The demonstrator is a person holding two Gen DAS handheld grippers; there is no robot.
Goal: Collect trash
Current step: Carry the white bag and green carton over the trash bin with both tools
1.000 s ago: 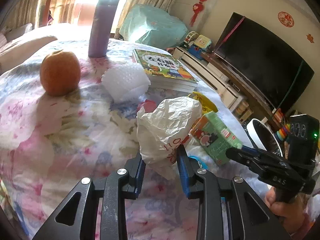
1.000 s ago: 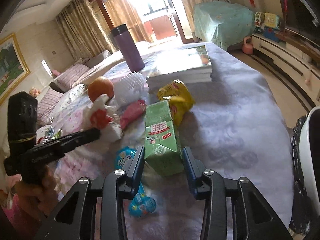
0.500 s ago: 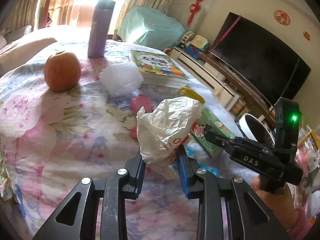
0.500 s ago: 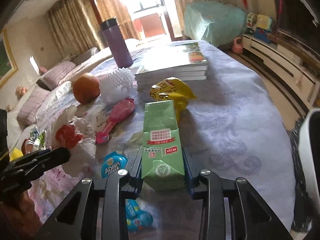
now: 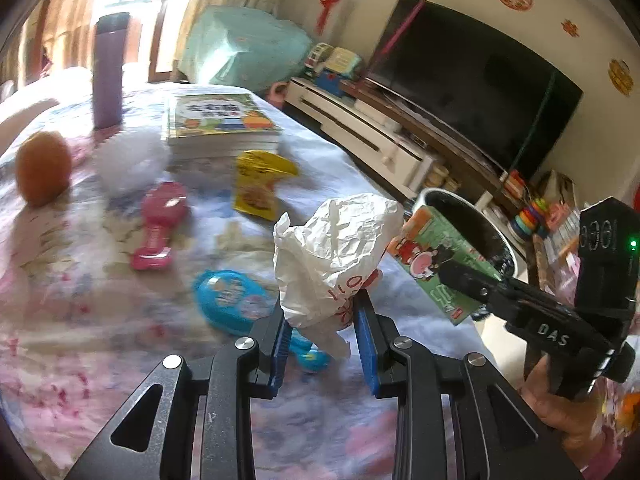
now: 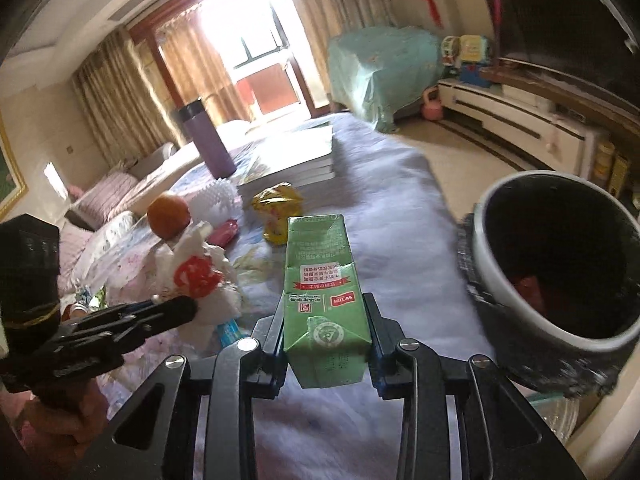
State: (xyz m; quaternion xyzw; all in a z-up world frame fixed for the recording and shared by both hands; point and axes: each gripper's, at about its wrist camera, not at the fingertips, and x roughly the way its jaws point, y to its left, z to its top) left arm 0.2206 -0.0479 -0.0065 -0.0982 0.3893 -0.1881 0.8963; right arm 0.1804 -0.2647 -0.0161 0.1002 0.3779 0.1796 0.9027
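My left gripper (image 5: pixel 322 328) is shut on a crumpled white plastic bag (image 5: pixel 334 256) with red print and holds it above the flowered tablecloth (image 5: pixel 80 320). The bag also shows in the right wrist view (image 6: pixel 200 276). My right gripper (image 6: pixel 325 332) is shut on a green drink carton (image 6: pixel 324 284), lifted off the table. The carton also shows in the left wrist view (image 5: pixel 440 260), close to the rim of a white trash bin with a black liner (image 6: pixel 560 264) off the table's right edge.
On the table lie a blue wrapper (image 5: pixel 232 300), a pink wrapper (image 5: pixel 160 216), a yellow snack bag (image 5: pixel 260 180), a white foam net (image 5: pixel 128 160), an orange (image 5: pixel 42 168), a stack of books (image 5: pixel 220 124) and a purple flask (image 5: pixel 107 72). A TV (image 5: pixel 480 80) stands beyond.
Both grippers have lifted and moved right toward the bin. The green carton left the table in my right gripper. The bag stays held in my left gripper.
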